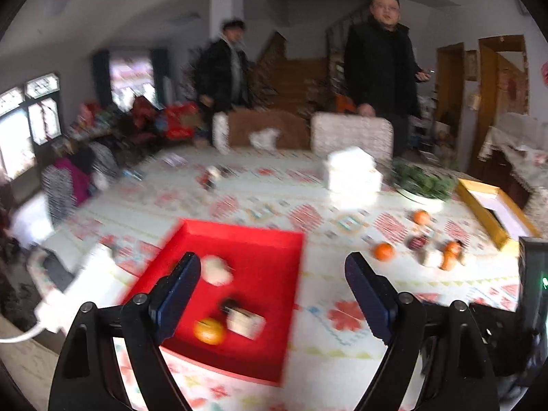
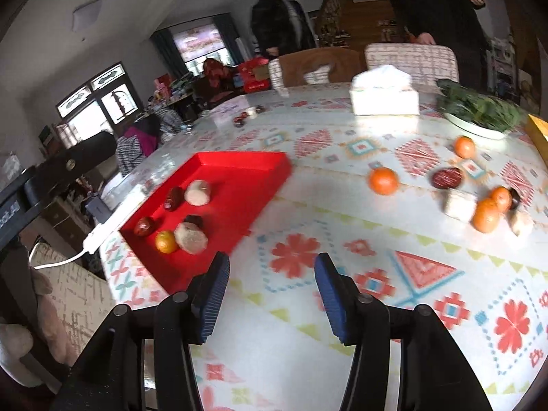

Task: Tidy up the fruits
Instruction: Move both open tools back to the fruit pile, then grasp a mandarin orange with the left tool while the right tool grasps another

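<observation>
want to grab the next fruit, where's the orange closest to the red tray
In the right wrist view that orange sits alone on the patterned tablecloth, right of the red tray and left of the dark red fruit.

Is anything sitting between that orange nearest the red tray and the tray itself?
Nothing visible. Only bare patterned tablecloth lies between the orange and the red tray; the other fruits sit farther right.

Two matching black claws with blue pads

The left claw [image 1: 272,282] and right claw [image 2: 272,282] each have glossy black angular arms, round grey pivot screws, and ribbed dark-blue rubber pads [image 2: 212,294] lining both fingers.
</observation>
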The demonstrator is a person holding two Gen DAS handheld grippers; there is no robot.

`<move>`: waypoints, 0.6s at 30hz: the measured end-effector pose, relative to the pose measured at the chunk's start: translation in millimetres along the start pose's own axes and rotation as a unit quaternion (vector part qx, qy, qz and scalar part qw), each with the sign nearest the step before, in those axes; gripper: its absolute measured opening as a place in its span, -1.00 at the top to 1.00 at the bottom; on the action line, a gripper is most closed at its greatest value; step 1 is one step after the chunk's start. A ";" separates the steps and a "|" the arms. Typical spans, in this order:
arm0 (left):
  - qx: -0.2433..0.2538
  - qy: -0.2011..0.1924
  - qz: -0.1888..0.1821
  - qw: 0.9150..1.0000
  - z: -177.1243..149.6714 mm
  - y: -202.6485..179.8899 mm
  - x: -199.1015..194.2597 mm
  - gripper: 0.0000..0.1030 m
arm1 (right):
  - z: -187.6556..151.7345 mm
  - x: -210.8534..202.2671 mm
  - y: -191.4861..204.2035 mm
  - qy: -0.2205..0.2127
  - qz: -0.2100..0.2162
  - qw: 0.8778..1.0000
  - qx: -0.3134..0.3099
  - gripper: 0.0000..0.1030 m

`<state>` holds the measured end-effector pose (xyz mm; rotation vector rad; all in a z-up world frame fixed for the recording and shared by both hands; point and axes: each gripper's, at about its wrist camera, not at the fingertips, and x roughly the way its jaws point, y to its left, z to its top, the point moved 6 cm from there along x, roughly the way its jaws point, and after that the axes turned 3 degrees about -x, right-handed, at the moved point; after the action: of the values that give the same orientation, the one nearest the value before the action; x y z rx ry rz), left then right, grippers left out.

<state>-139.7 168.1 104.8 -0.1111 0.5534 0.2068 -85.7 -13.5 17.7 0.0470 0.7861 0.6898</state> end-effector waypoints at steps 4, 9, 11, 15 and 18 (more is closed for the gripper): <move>-0.028 0.066 -0.069 0.995 -18.8 -14.5 29.0 -0.67 | -3.6 -14.8 -48.7 0.001 -0.038 0.999 0.029 -0.09; -0.029 0.117 -0.115 0.986 -40.2 -42.0 56.3 -0.67 | -2.4 -37.0 -124.6 0.002 -0.105 0.992 0.069 -0.09; -0.023 0.125 -0.124 0.984 -45.5 -51.8 62.8 -0.67 | -0.1 -45.2 -152.3 0.000 -0.121 0.989 0.090 -0.10; -0.017 0.134 -0.145 0.980 -49.6 -63.7 71.9 -0.67 | 13.2 -53.3 -199.5 -0.006 -0.132 0.982 0.136 -0.10; -0.008 0.134 -0.152 0.979 -50.0 -72.7 78.2 -0.67 | 27.5 -47.3 -221.3 -0.008 -0.124 0.979 0.162 -0.10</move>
<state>-83.9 102.2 24.5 -0.2389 0.7954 -0.1046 31.3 -208.6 4.2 0.2464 0.8667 0.3198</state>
